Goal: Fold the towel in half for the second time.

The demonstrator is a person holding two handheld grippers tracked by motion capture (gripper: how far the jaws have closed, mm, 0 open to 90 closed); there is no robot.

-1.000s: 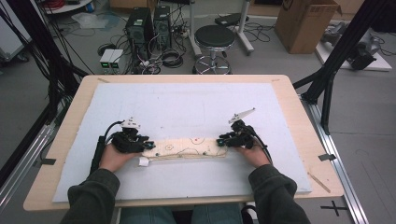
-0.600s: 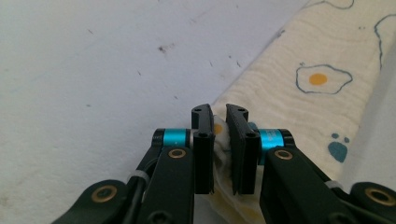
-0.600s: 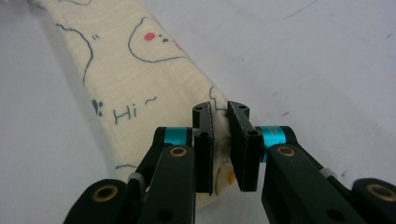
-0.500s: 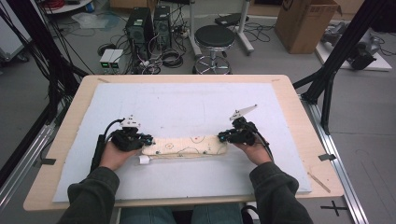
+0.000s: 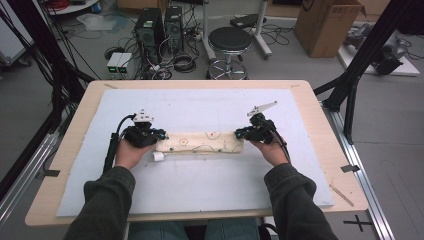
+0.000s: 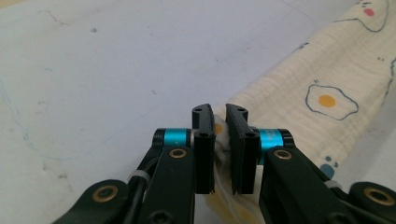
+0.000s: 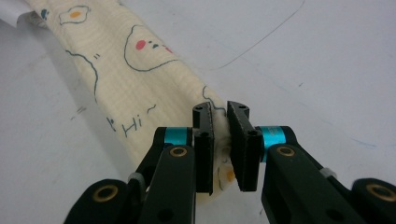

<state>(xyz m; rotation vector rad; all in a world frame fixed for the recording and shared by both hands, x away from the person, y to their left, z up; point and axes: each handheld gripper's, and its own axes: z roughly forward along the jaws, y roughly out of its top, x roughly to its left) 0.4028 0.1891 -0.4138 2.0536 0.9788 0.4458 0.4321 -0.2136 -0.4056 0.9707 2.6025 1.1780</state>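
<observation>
Computer towers (image 5: pixel 160 27) and a stool (image 5: pixel 229 40) stand behind the wooden table (image 5: pixel 320 125). On its pale blue mat (image 5: pixel 200 107), both grippers, left gripper (image 6: pixel 219 151) and right gripper (image 7: pixel 220 149), have just clamped the egg-print cloth (image 5: pixel 200 142).

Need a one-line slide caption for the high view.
Left gripper and right gripper each clamp one end of a folded, egg-print cream cloth over the pale blue mat.

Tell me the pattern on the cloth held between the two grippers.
The cloth is cream with fried eggs, outlined cartoon faces and a "Hi"; it shows best in the right gripper view.
</observation>
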